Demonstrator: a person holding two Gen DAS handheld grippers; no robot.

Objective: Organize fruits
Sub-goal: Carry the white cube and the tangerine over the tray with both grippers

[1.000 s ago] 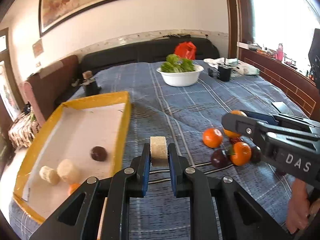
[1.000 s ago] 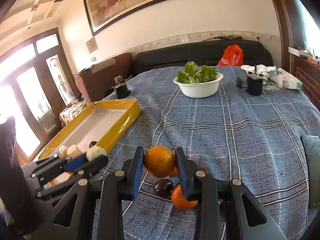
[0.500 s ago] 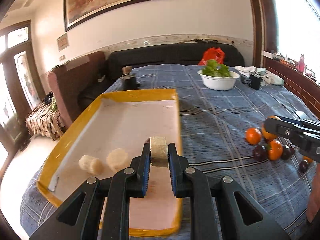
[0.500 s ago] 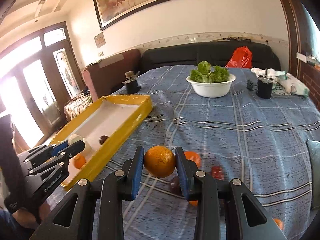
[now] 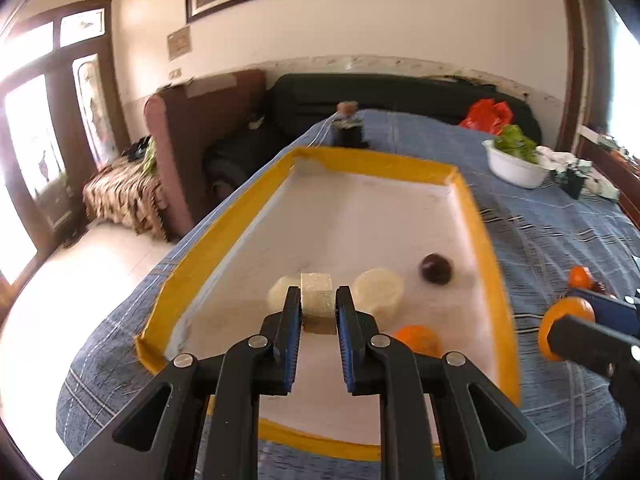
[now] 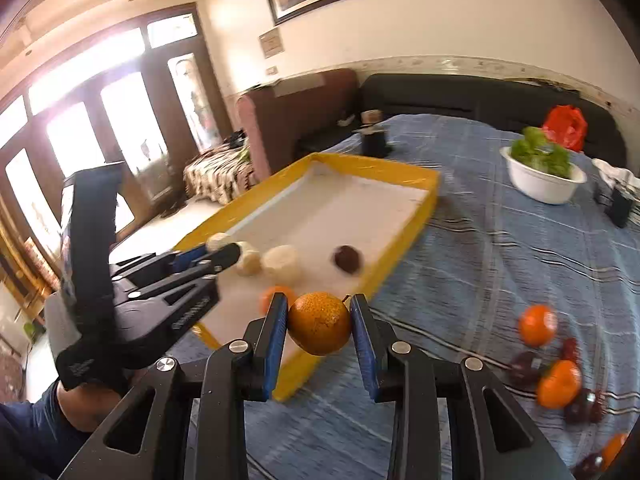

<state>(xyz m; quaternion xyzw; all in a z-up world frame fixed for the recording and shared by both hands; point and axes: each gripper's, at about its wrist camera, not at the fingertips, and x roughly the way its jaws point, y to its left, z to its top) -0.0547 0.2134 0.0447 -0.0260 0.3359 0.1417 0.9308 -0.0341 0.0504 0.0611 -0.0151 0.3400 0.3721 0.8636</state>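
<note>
Blue plaid cloth (image 6: 500, 248) covers the big table we work on, with a dark sofa and bright glass doors behind it. Our left gripper (image 5: 318, 308) is clamped on a pale beige, flat-sided chunk of peeled fruit (image 5: 317, 303), held just above the near end of the shallow white tray with a yellow rim (image 5: 486, 236). We judge that chunk light, soft and a little slick, so the flat sides where the pads now sit seem the right place to hold it. Below and just beyond it lie two more pale chunks (image 5: 379, 289), a dark round plum-like fruit (image 5: 436, 268) and a small orange (image 5: 416, 338). Our right gripper (image 6: 320, 324) is closed on a round, pitted-skinned orange fruit (image 6: 320, 323), gripped across its widest part, hanging over the tray's near right rim. It looks firm and heavier, likely to roll once released. More oranges and dark fruits (image 6: 560, 376) wait loose on the cloth to the right.
</note>
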